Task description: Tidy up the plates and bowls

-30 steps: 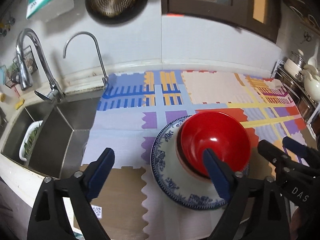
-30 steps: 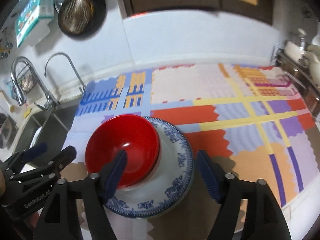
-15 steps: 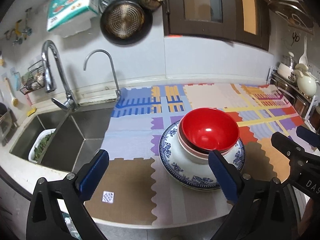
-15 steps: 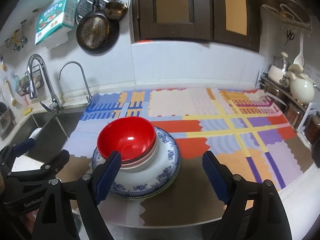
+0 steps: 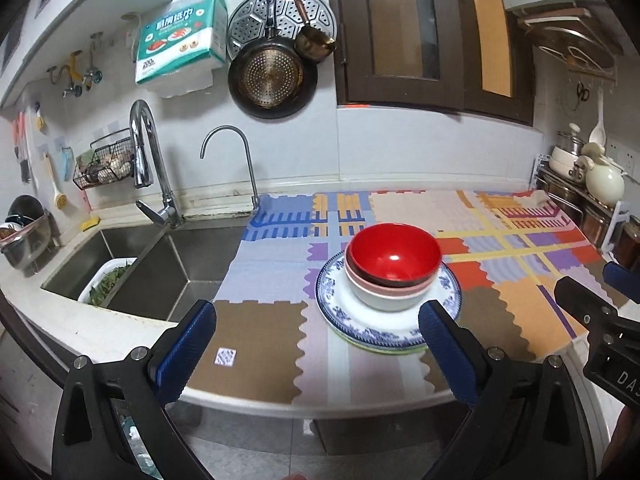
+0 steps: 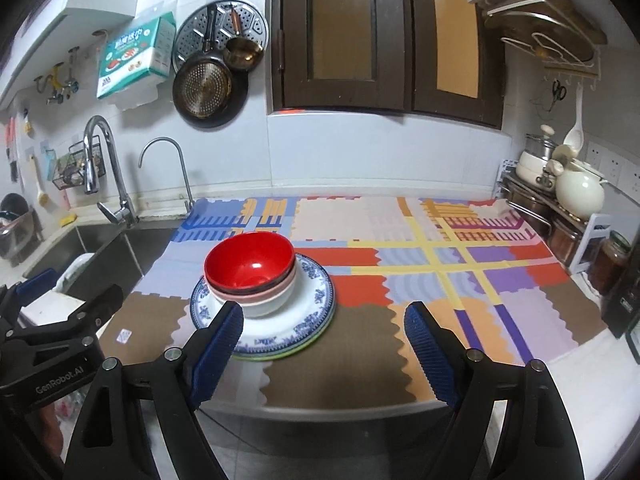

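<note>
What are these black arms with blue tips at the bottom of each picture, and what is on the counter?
They are two hand-held gripping tools; a person holds one in each hand, and each carries a camera looking forward along its two fingers. One picture is from the left tool, the other from the right tool. Both tools are open and hold nothing; their jaws have just been opening. On the colourful mat stands a blue-patterned plate, with a greenish plate rim showing beneath it. On the plate sit nested bowls: a white bowl, a pink one, and a red bowl on top. The sink lies to the left.
</note>
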Demonstrator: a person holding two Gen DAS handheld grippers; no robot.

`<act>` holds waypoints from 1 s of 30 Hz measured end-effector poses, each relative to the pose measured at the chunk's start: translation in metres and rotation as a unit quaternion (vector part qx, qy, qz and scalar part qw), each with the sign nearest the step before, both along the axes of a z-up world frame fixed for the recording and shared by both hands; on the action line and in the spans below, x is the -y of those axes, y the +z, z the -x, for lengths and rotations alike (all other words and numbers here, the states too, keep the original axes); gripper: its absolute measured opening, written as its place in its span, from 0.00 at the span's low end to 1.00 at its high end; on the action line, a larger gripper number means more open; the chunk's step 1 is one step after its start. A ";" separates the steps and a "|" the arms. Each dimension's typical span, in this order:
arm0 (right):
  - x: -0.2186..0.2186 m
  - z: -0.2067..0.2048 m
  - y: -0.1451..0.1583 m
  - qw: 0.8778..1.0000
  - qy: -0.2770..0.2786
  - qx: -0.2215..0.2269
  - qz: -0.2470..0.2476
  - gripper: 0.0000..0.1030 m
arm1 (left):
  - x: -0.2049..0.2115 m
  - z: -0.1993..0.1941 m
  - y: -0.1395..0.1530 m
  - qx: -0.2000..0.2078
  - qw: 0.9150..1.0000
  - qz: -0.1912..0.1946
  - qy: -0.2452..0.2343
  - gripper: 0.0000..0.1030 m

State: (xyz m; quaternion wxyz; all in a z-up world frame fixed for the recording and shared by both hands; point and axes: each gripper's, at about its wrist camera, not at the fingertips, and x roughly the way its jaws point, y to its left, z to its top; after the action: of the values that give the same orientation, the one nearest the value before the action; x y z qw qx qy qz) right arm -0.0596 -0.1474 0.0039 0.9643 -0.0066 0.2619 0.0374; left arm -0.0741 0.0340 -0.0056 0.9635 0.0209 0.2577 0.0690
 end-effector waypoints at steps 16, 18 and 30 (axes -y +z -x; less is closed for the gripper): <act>0.022 0.069 0.005 1.000 0.000 0.013 -0.020 0.81 | 0.021 0.065 0.010 0.021 1.000 -0.010 -0.010 1.00; 0.023 0.075 0.005 1.000 0.001 0.014 -0.021 0.81 | 0.022 0.069 0.010 0.021 1.000 -0.010 -0.009 1.00; 0.025 0.093 0.004 1.000 0.009 0.015 -0.016 0.81 | 0.025 0.086 0.010 0.025 1.000 -0.009 -0.007 1.00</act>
State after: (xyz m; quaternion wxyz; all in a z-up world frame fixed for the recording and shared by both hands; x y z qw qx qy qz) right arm -0.1528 -0.1720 0.0083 0.9678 0.0064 0.2466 0.0499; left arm -0.1601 0.0092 0.0048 0.9700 0.0294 0.2327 0.0648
